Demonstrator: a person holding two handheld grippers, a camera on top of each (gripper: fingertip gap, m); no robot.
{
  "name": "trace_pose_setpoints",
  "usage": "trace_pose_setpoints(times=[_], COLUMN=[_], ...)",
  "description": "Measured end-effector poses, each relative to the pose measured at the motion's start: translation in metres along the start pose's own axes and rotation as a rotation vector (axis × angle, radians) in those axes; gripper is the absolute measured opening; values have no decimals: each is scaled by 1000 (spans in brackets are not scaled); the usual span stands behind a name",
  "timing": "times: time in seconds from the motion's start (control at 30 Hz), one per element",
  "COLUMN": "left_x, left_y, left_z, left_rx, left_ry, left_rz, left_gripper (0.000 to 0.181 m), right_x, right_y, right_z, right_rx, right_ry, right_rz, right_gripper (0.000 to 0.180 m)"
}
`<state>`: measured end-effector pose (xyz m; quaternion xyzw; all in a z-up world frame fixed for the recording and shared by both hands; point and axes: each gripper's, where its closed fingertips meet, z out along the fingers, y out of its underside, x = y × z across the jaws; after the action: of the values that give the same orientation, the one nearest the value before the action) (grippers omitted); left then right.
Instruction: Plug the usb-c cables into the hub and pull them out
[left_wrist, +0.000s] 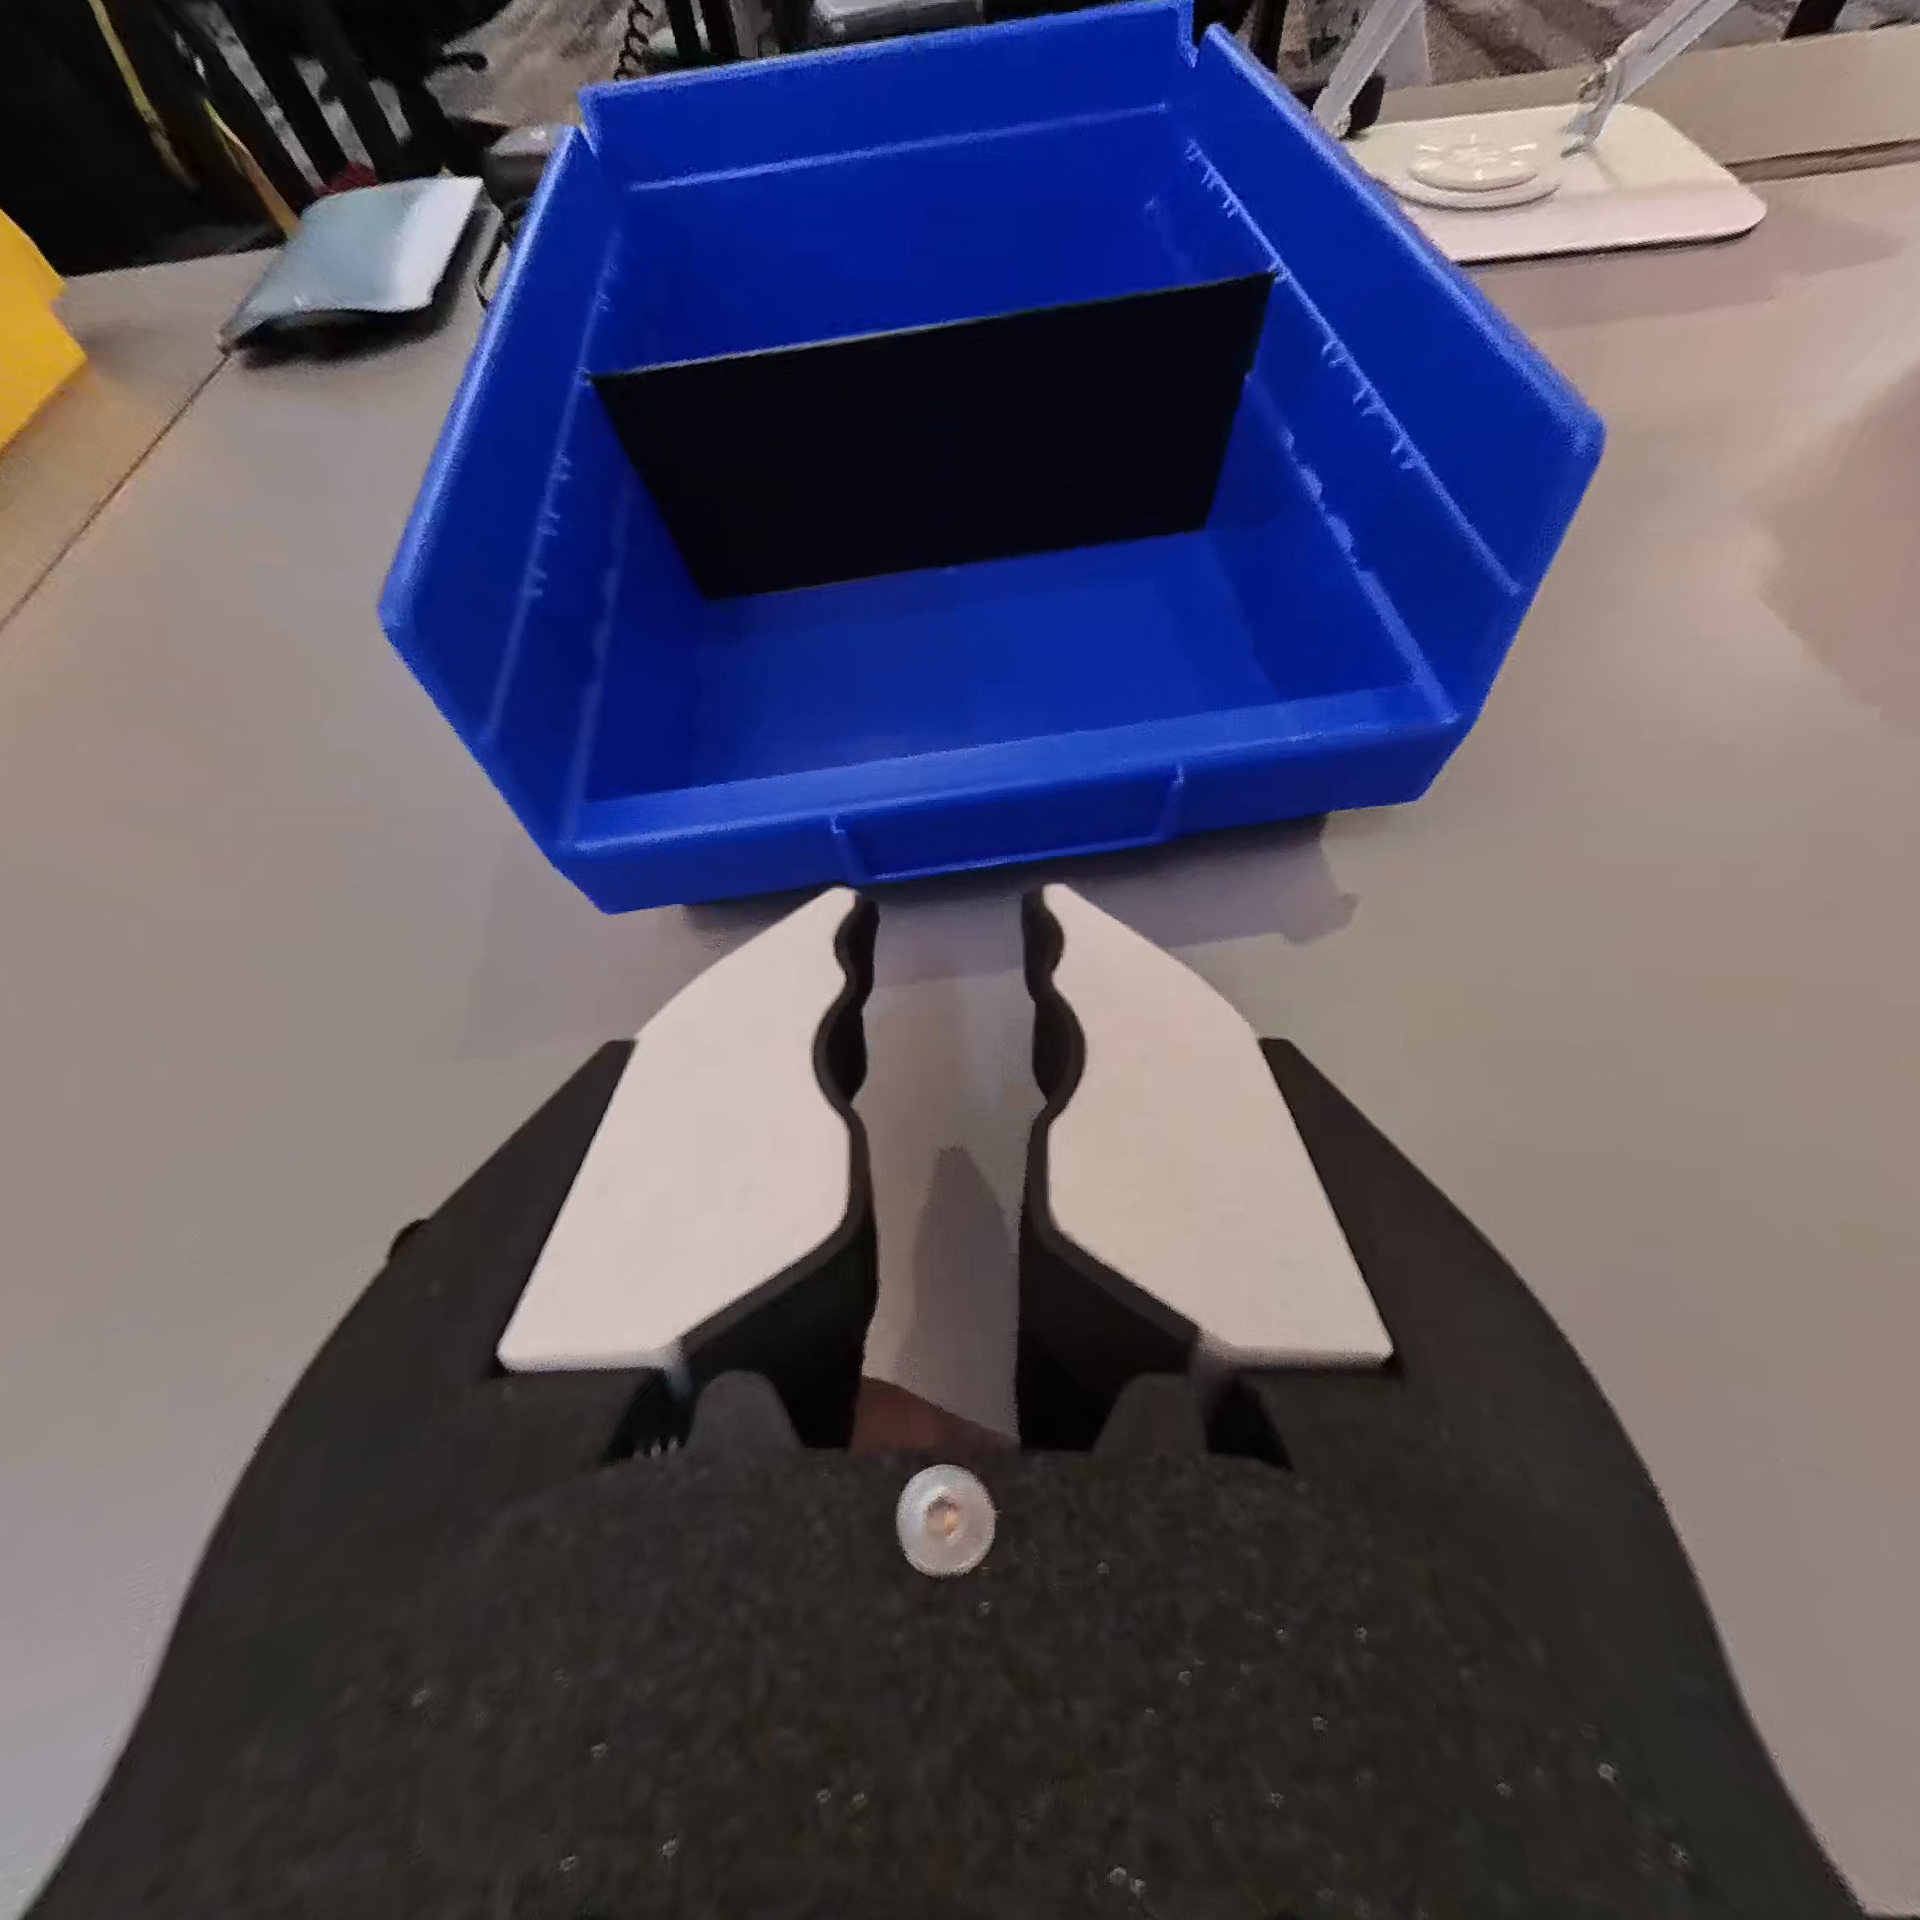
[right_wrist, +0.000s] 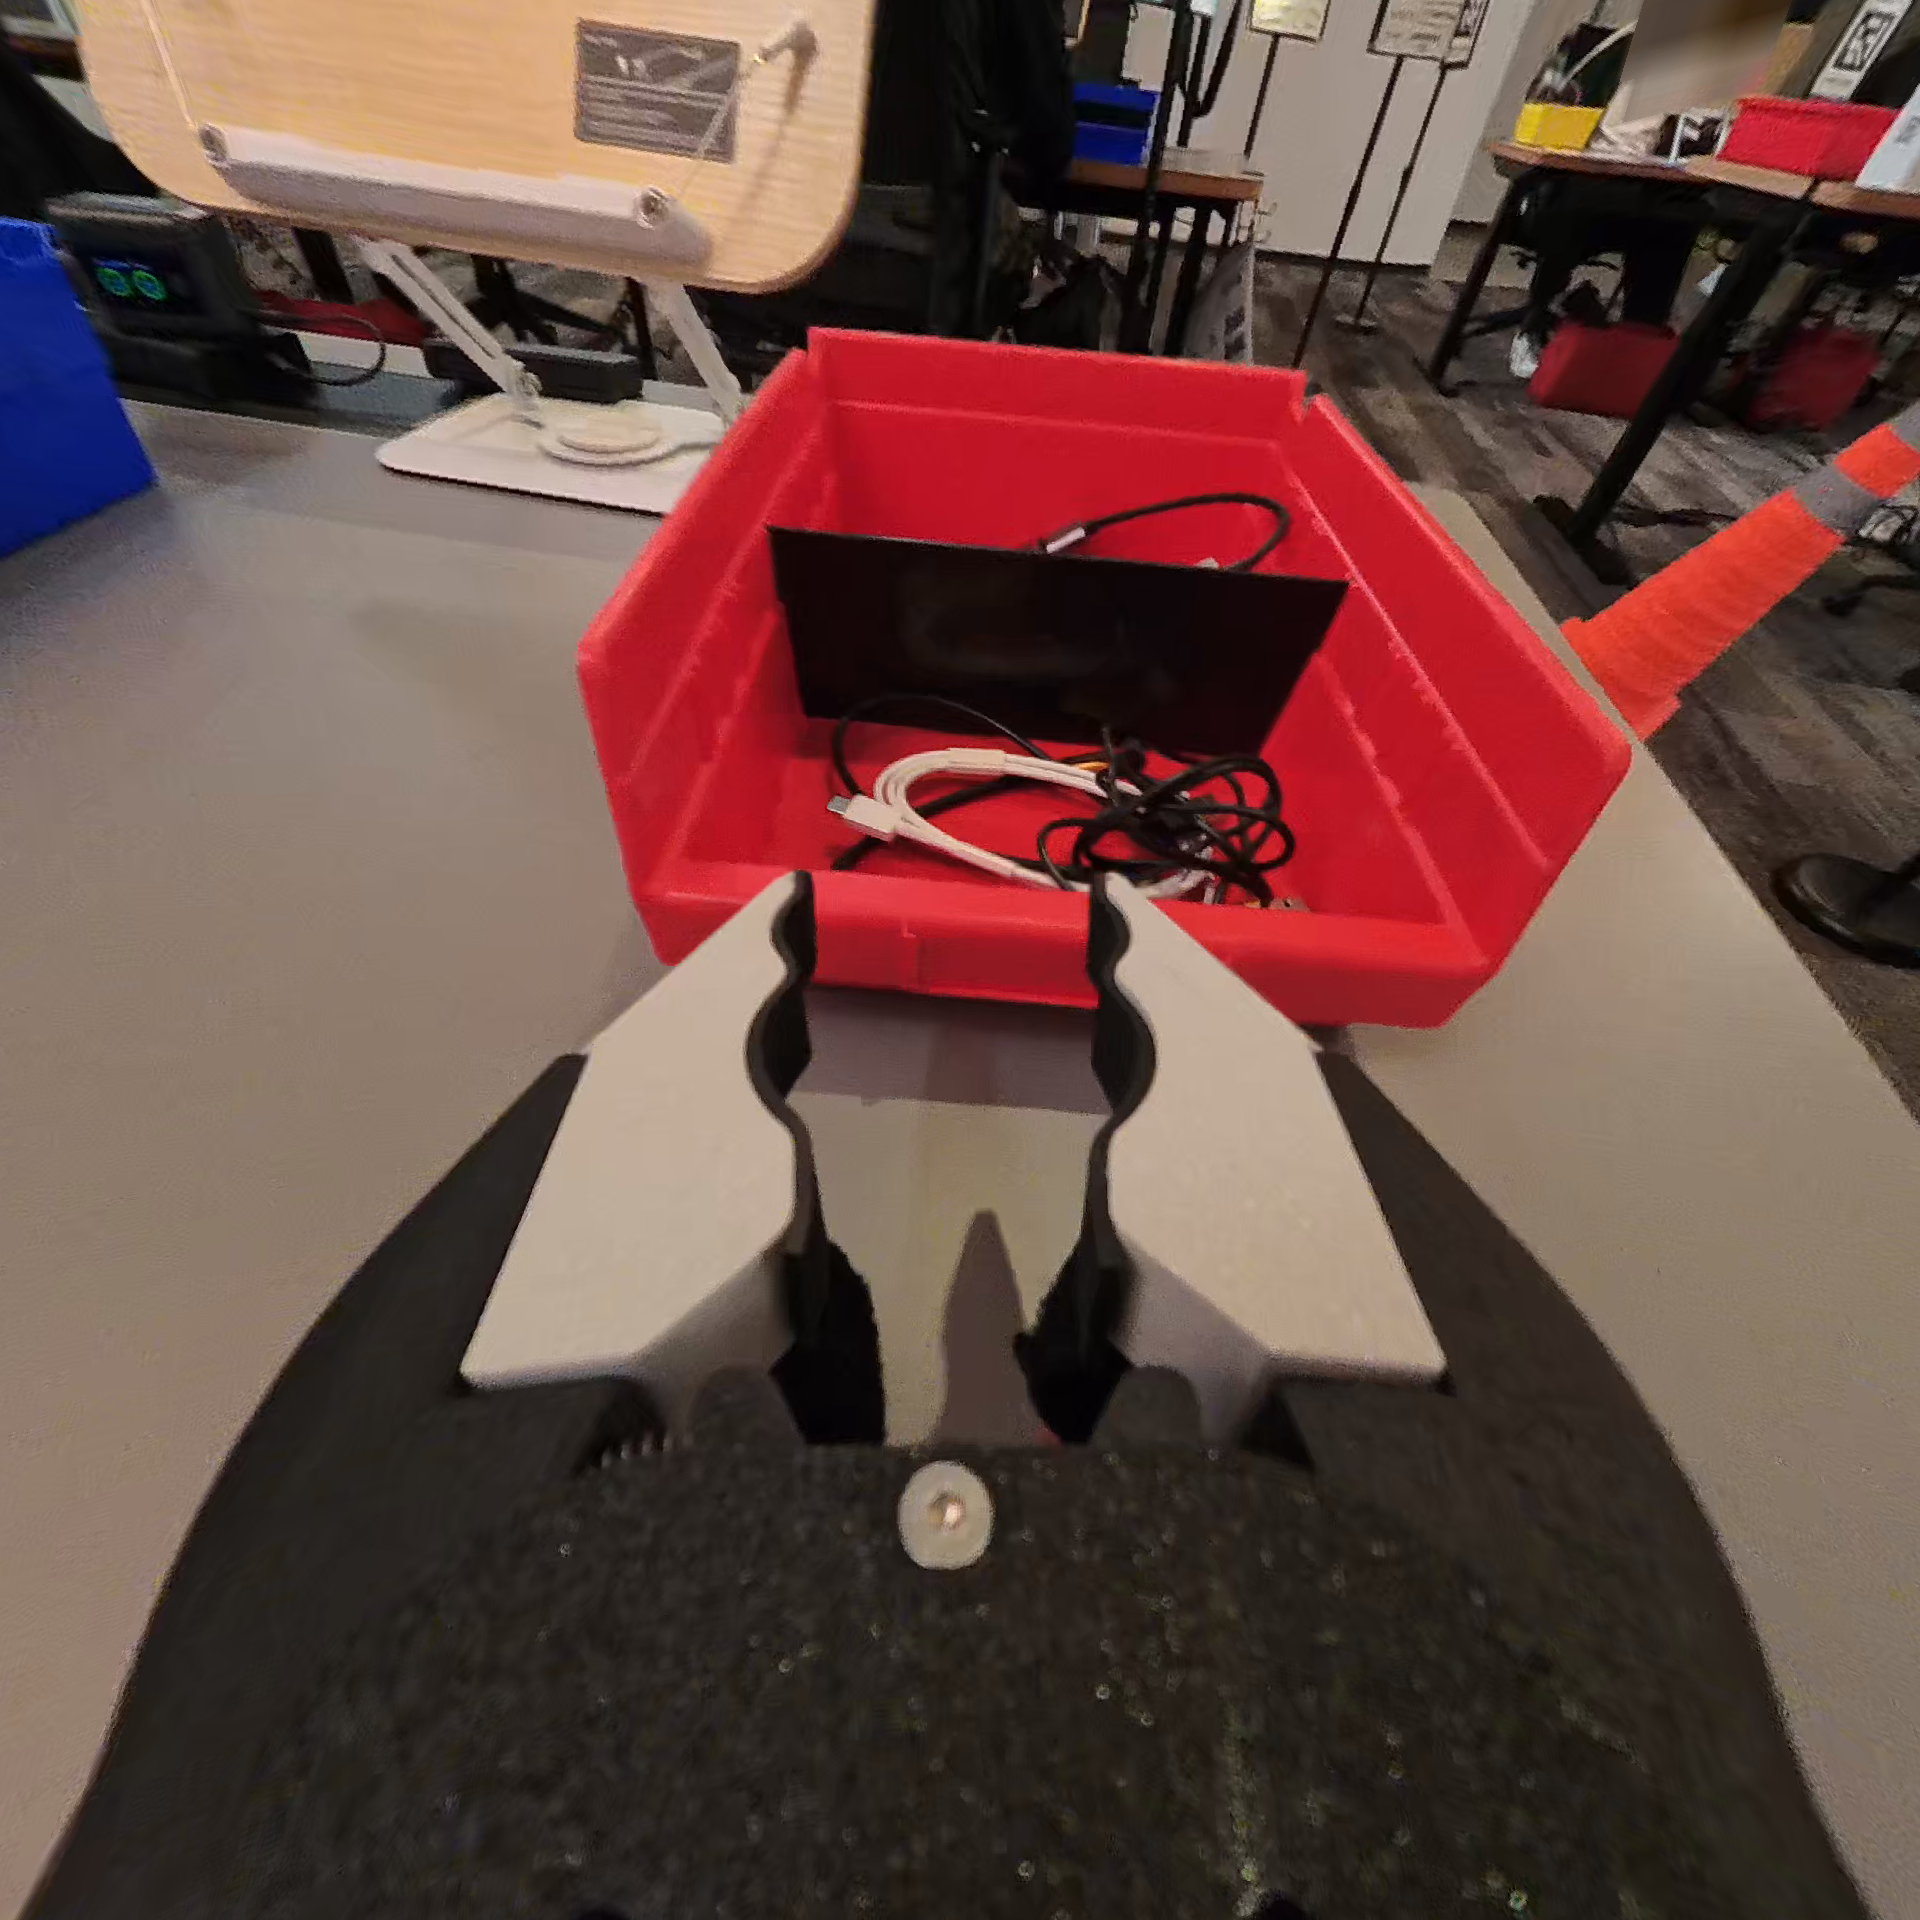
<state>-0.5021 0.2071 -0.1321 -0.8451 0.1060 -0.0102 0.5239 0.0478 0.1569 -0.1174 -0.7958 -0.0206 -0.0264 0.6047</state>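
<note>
Several cables (right_wrist: 1081, 821), white and black, tangled in near compartment of red bin (right_wrist: 1455, 748), before black divider (right_wrist: 1049, 644); one more black cable behind. Right hand-held gripper (right_wrist: 948, 914) parted, empty, just short of bin. Left hand-held gripper (left_wrist: 951, 914) parted, empty, facing blue bin (left_wrist: 488, 582) on grey bench (left_wrist: 239, 831).
</note>
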Motion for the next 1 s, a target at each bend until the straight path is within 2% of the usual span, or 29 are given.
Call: trace_pose_setpoints(times=[0.17, 0.8, 0.9, 1.0], left_x=[8, 17, 26, 48], left_y=[-7, -7, -4, -8], left_z=[-3, -4, -4, -8], left_rx=[37, 34, 17, 42], left_ry=[24, 59, 91, 139], left_rz=[-2, 24, 38, 86], left_gripper=[27, 26, 23, 24], right_x=[2, 8, -8, -52], right_y=[13, 14, -2, -18], right_z=[9, 7, 3, -1], right_rx=[-59, -64, -3, 72], right_ry=[-35, -48, -86, -138], right_rz=[78, 103, -41, -171], right_gripper=[53, 53, 67, 66])
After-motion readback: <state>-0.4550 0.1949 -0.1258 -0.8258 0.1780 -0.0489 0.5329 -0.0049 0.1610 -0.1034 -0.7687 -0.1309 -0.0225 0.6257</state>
